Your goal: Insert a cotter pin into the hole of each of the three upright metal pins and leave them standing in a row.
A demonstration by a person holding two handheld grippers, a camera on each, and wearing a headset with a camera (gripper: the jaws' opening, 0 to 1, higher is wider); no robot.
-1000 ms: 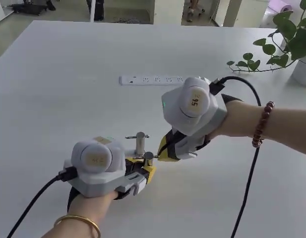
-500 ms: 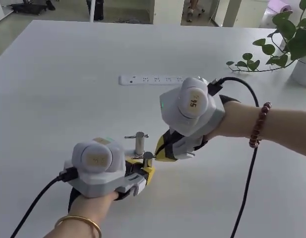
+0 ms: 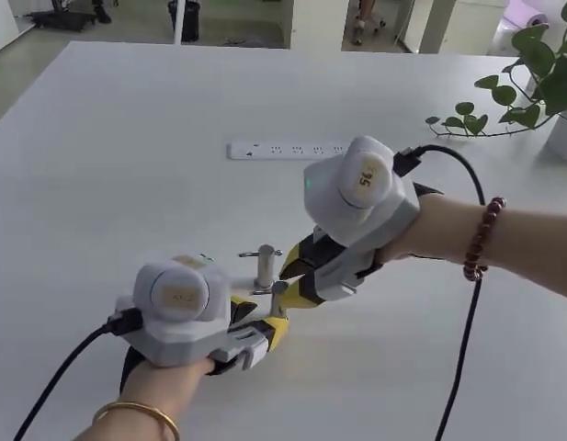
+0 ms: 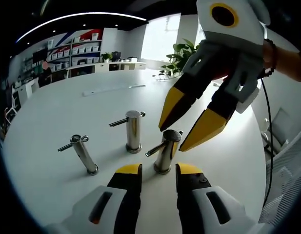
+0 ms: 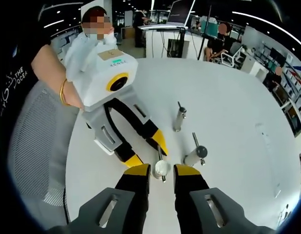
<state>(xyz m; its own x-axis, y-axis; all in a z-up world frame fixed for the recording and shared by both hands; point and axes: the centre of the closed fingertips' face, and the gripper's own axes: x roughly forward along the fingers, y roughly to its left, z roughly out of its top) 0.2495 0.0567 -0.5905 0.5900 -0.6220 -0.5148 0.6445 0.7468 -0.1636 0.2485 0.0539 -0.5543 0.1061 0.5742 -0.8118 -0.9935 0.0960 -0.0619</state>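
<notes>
As we look down in the head view, the left tool [image 3: 265,323] sits near us on the white counter [image 3: 127,165]. The right tool [image 3: 290,280] points in from the right, and the tips of both gather around the near metal pin [image 3: 277,292]. Just beyond it the middle metal pin [image 3: 265,268] stands upright, with a cotter pin [image 3: 253,253] through its top. A power strip [image 3: 283,149] lies farther off, and a potted plant [image 3: 540,83] sits at the far right.

From the left gripper view, our own jaws stand apart and hold nothing. The near metal pin's base sits just beyond the gap between them. The right tool's yellow jaws are spread as well, one tip on each side of that pin's head, and we cannot tell whether they touch it. This pin carries a cotter pin and leans slightly. The middle metal pin stands straight behind it, and the third metal pin [image 4: 85,155] leans farther left. Each of these two has a cotter pin through it.

From the right gripper view, we see the near metal pin's head from above, between our parted jaws. The left tool's tips are close beside it on the left.
</notes>
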